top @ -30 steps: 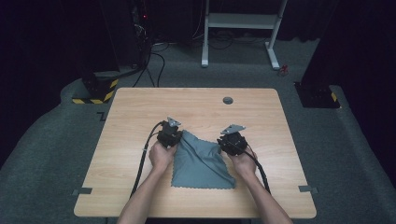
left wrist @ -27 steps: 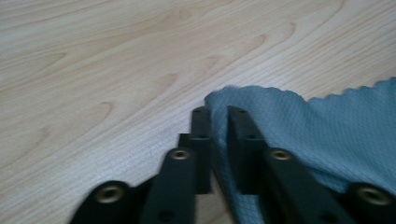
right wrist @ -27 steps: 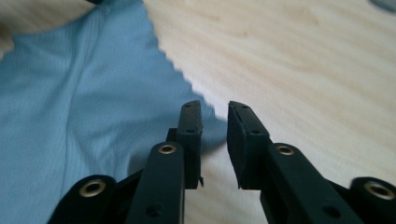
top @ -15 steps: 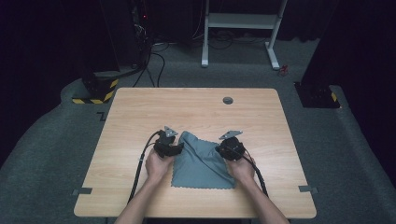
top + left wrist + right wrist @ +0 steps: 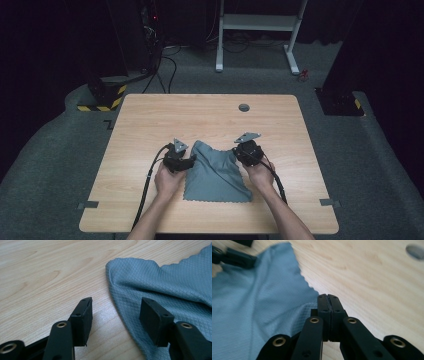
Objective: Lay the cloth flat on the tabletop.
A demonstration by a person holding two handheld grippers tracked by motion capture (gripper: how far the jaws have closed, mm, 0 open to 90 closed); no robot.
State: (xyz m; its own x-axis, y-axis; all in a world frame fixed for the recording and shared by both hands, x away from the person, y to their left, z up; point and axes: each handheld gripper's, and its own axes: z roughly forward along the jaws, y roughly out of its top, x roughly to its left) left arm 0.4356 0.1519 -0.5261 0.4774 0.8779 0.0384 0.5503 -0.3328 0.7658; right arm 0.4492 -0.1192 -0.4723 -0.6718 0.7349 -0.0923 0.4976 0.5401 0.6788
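A grey-blue cloth [image 5: 217,172] lies rumpled on the wooden table [image 5: 150,120] between my two grippers. My left gripper [image 5: 187,155] sits at its left edge. In the left gripper view this gripper [image 5: 115,312] is open and its jaws have just been opening. One jaw is over bare wood and the other over the cloth [image 5: 175,282], with the cloth's edge loose between them. My right gripper [image 5: 238,149] is at the cloth's far right corner. In the right gripper view its jaws [image 5: 328,298] are pressed together where the scalloped edge of the cloth [image 5: 257,295] runs into them.
A round grey grommet [image 5: 243,107] is set in the table near its far edge. Bare wood surrounds the cloth on all sides. Beyond the table on the dark floor are a white desk frame [image 5: 260,30] and black stands with cables [image 5: 125,75].
The left gripper has opened, let go of the cloth's far left corner and drawn back a little toward the person. The right jaws have closed at the right corner.
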